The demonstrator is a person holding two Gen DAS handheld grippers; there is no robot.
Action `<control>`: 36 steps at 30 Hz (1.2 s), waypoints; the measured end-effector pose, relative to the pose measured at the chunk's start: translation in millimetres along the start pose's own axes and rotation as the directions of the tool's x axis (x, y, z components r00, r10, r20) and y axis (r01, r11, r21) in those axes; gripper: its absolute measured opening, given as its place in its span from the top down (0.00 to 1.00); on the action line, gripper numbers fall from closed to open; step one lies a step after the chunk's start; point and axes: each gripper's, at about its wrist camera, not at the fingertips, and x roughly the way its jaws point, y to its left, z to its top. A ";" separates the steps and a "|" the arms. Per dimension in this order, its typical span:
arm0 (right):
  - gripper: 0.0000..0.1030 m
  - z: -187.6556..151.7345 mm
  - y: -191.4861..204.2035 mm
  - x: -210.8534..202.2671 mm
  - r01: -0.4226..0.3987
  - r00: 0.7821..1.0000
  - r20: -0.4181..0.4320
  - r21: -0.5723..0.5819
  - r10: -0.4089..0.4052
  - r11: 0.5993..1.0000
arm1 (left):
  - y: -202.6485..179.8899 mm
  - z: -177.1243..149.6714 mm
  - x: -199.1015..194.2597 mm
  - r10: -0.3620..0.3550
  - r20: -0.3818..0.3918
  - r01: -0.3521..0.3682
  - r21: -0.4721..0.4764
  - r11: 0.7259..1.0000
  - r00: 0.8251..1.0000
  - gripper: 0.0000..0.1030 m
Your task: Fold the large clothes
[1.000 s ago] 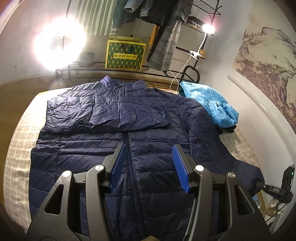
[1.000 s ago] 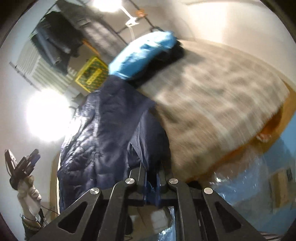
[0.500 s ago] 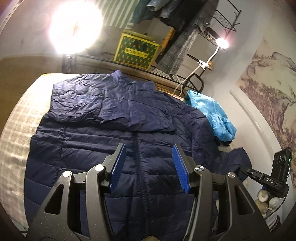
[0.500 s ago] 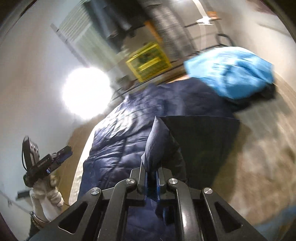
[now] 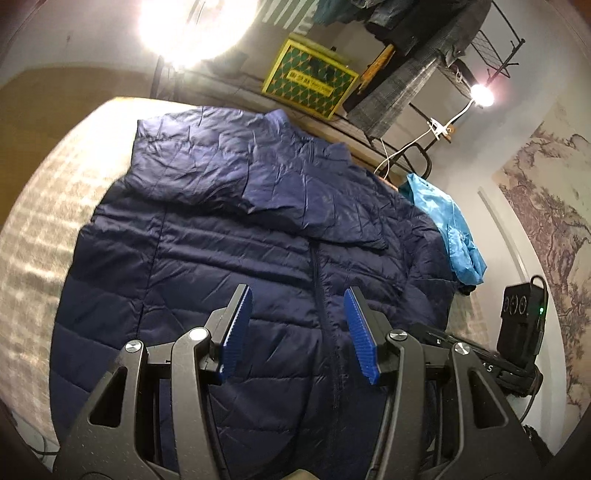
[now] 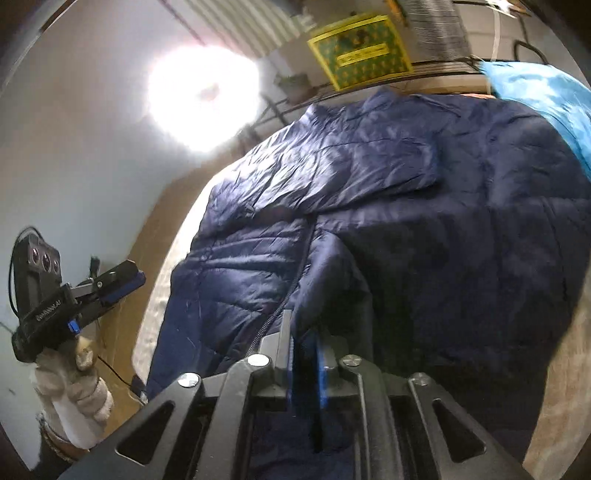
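A large navy puffer jacket (image 5: 207, 266) lies front up on the bed, zipped, collar at the far side. One sleeve (image 5: 295, 199) is folded across its chest. My left gripper (image 5: 298, 295) hovers open over the jacket's lower front, with nothing between its blue pads (image 5: 236, 332). My right gripper (image 6: 304, 332) is over the jacket's (image 6: 424, 229) right half; its jaws are opening, and the other sleeve's end (image 6: 332, 273) still stands up between them, loose. The right wrist view also shows the left gripper (image 6: 107, 284) in a gloved hand (image 6: 74, 387).
A beige checked bed cover (image 5: 33, 236) shows around the jacket. A light blue garment (image 5: 450, 225) lies at the bed's far right corner. Behind the bed are a yellow-green box (image 5: 310, 79), a metal rack with hanging clothes (image 5: 413, 74) and a bright ring lamp (image 5: 195, 26).
The right gripper carried the sleeve from off the bed's right edge in over the jacket body, and its jaws have parted. The left gripper drifted sideways and lower over the jacket's front.
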 end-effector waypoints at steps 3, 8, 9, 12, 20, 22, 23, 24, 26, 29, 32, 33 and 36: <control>0.59 6.3 7.8 -1.9 -0.011 1.000 0.017 -0.015 0.012 1.000 | 3.1 -5.2 13.4 -0.043 -0.048 0.041 -0.039 0.998 0.998 0.49; 0.58 25.1 7.2 -38.5 0.001 0.991 0.134 0.012 -0.002 1.000 | -12.1 -19.0 44.1 -0.113 -0.150 0.105 -0.056 0.993 0.982 0.48; 0.57 28.6 5.4 -46.2 0.010 0.988 0.156 0.015 -0.013 1.000 | -18.1 -22.6 53.0 -0.123 -0.176 0.115 -0.054 0.992 0.977 0.48; 0.56 40.0 -0.1 -69.2 0.060 0.971 0.229 0.024 -0.064 0.998 | -30.4 -32.1 75.9 -0.156 -0.240 0.140 -0.082 0.987 0.958 0.46; 0.54 56.7 -41.3 -116.3 0.120 0.927 0.339 0.129 -0.158 0.984 | -71.7 -44.1 134.1 -0.072 -0.333 0.079 0.006 0.997 0.940 0.44; 0.54 60.6 -52.6 -126.9 0.113 0.916 0.362 0.174 -0.171 0.978 | -80.3 -42.9 143.4 -0.021 -0.316 0.038 0.048 0.998 0.949 0.57; 0.54 61.5 -59.5 -133.7 0.108 0.909 0.377 0.196 -0.176 0.975 | -84.0 -41.3 147.4 -0.007 -0.313 0.029 0.066 0.997 0.950 0.81; 0.54 63.3 -66.0 -140.1 0.101 0.902 0.391 0.222 -0.183 0.970 | -89.6 -38.7 152.2 0.006 -0.312 0.025 0.093 0.995 0.950 0.88; 0.54 66.5 -78.3 -153.3 0.073 0.889 0.418 0.269 -0.184 0.960 | -99.4 -33.9 154.7 0.020 -0.285 0.023 0.146 0.989 0.958 0.90; 0.54 70.6 -92.3 -169.2 0.035 0.872 0.454 0.315 -0.183 0.948 | -117.3 -21.7 151.4 0.058 -0.223 -0.002 0.244 0.970 0.973 0.91; 0.54 72.9 -97.3 -177.9 0.045 0.860 0.470 0.320 -0.200 0.946 | -125.8 -3.2 150.3 0.076 -0.175 -0.020 0.303 0.953 0.982 0.92; 0.54 74.1 -98.1 -178.6 0.059 0.858 0.468 0.320 -0.212 0.946 | -126.4 4.1 150.5 0.078 -0.164 -0.023 0.309 0.951 0.983 0.92; 0.54 75.1 -102.6 -176.7 0.061 0.861 0.460 0.328 -0.216 0.943 | -119.5 32.2 151.6 0.082 -0.128 -0.041 0.299 0.954 0.988 0.92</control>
